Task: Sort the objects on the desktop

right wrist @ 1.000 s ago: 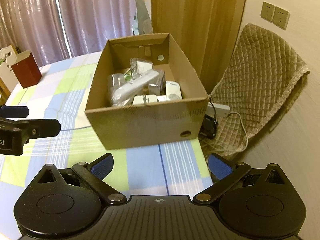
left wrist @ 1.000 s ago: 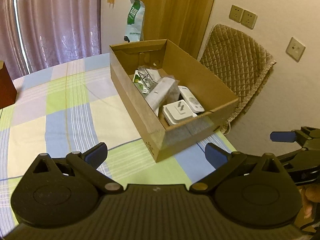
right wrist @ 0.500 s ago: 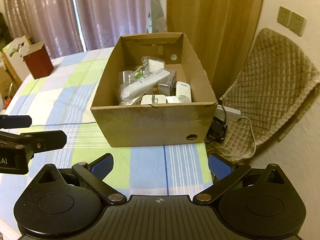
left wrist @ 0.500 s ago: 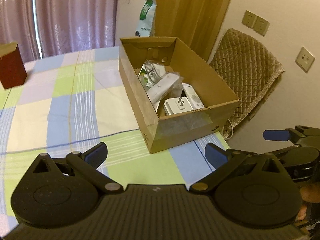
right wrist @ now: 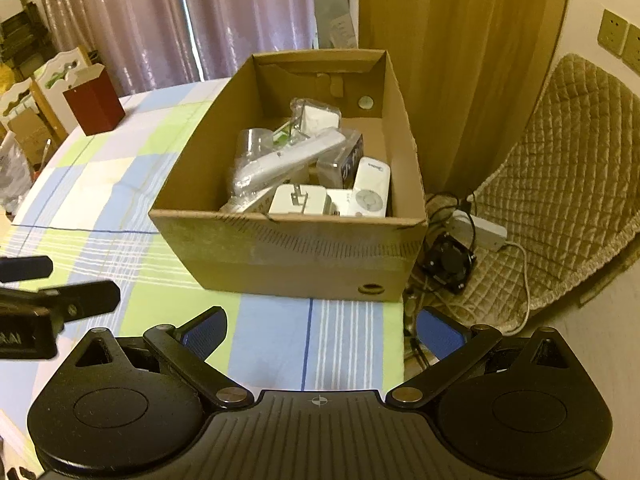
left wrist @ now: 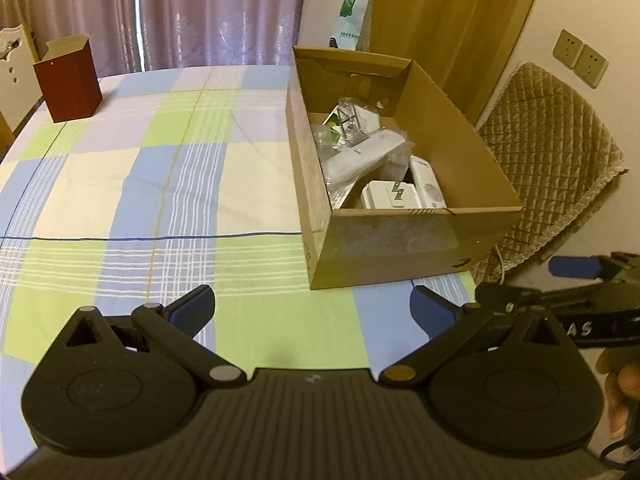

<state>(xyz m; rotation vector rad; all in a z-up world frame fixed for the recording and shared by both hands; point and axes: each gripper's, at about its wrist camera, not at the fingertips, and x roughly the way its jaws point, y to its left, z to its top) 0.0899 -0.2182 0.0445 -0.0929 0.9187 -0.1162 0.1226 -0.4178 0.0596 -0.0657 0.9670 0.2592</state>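
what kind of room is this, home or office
Most likely a home dining or living room: a table under a checked tablecloth, mauve curtains behind it, and a chair with a quilted cover beside the cardboard box.

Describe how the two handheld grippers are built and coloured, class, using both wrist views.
Both the left gripper and the right gripper are matte black, with two round discs, a ribbed centre plate and linkage arms on metal pivot pins. The fingertips carry blue pads. White lettering marks the right gripper's side. No sleeve shows.
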